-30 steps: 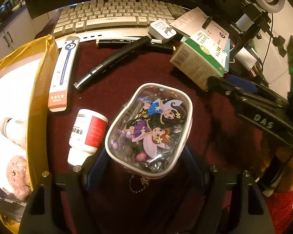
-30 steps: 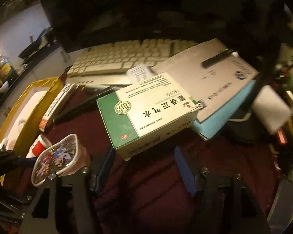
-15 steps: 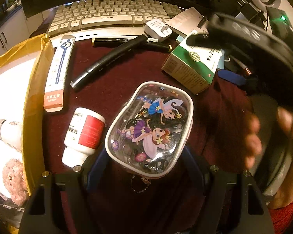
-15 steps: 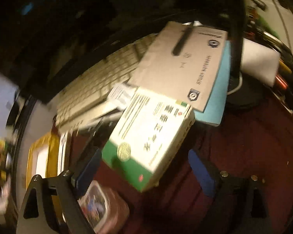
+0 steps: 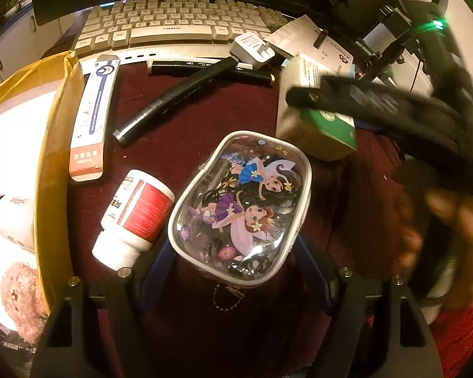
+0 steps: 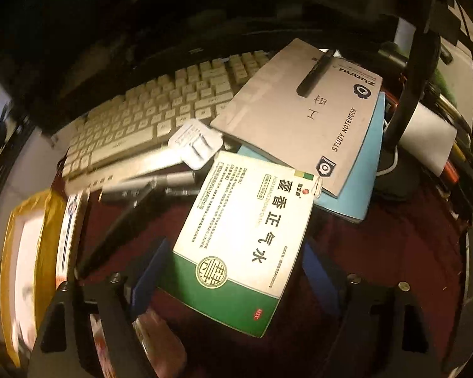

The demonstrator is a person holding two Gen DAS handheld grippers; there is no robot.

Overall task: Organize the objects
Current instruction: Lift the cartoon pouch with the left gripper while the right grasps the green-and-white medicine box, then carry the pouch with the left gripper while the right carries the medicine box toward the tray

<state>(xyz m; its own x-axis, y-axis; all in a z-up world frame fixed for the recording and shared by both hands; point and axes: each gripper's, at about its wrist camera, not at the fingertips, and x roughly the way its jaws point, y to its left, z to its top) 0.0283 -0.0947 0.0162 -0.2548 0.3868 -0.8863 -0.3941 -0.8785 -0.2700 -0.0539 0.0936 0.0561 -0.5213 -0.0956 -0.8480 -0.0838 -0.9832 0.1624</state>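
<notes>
My left gripper is shut on a clear cartoon-print pouch, held over the dark red desk mat. My right gripper stands open around a green-and-white medicine box, one finger on each side; I cannot tell whether the pads touch it. The box also shows in the left wrist view, partly hidden by the right gripper's black body. A white bottle with a red label lies left of the pouch.
A yellow box at the left holds a white bottle and a plush toy. A long ointment carton, black markers, a white charger, a keyboard and notebooks lie around.
My right gripper has swung down and forward so its fingers now straddle the medicine box. My left gripper and the pouch have barely moved.
</notes>
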